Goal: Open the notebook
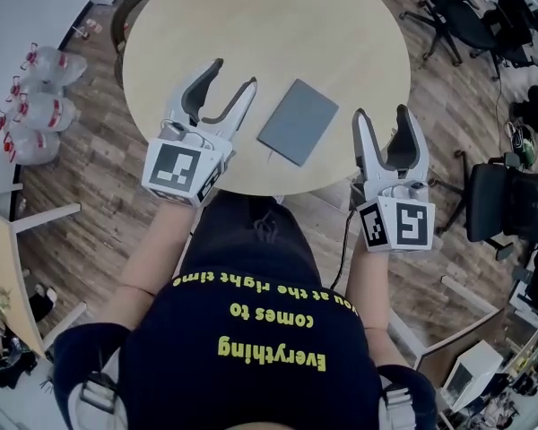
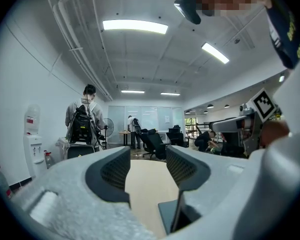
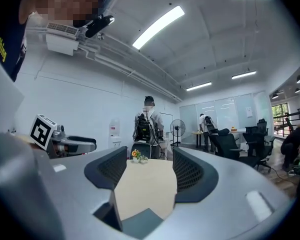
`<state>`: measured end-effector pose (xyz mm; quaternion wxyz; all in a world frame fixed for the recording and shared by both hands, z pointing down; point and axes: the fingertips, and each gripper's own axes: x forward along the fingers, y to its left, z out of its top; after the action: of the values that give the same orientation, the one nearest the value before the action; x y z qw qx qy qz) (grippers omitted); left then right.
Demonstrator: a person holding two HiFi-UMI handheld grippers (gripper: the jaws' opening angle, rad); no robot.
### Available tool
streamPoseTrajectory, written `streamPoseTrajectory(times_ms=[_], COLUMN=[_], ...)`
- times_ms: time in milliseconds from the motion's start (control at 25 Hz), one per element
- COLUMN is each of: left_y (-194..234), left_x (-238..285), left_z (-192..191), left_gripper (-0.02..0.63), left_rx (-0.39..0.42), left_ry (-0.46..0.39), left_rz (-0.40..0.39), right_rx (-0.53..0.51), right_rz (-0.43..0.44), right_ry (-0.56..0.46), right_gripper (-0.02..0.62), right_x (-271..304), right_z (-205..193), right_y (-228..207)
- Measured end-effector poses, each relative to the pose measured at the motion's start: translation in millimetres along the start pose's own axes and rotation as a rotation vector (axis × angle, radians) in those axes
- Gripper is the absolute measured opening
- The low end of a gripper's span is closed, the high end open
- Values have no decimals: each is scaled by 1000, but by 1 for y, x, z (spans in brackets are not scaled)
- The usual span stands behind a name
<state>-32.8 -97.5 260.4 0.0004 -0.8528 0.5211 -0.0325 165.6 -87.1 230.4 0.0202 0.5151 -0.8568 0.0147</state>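
A closed grey notebook (image 1: 298, 121) lies flat near the front edge of the round beige table (image 1: 269, 25). My left gripper (image 1: 235, 74) hovers over the table just left of the notebook, jaws open and empty. My right gripper (image 1: 381, 115) is at the table's front right edge, to the right of the notebook, also open and empty. In the left gripper view a corner of the notebook (image 2: 169, 215) shows low between the jaws of the left gripper (image 2: 147, 166). The right gripper view shows the notebook's corner (image 3: 145, 223) below the right gripper (image 3: 150, 169).
Several water jugs (image 1: 38, 97) stand on the floor at left. Office chairs (image 1: 462, 16) stand at the upper right and a black chair (image 1: 511, 200) at right. A small flower pot (image 3: 136, 155) sits at the table's far side. A person with a backpack (image 3: 149, 126) stands beyond.
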Motion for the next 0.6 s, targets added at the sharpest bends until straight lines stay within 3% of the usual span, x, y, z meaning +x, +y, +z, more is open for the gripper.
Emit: streamPoseTrajectory(times_ms=[240, 600], left_y=[7, 20], left_x=[23, 57], left_z=[-11, -29], left_gripper=[222, 222], left_rx=[-17, -38], left_ry=[14, 45], left_rz=[-48, -156], right_rx=[30, 79], right_rz=[-36, -155], right_ry=[40, 91], right_gripper=[281, 279], right_x=[11, 30], right_z=[-13, -30], right_y=[-7, -19])
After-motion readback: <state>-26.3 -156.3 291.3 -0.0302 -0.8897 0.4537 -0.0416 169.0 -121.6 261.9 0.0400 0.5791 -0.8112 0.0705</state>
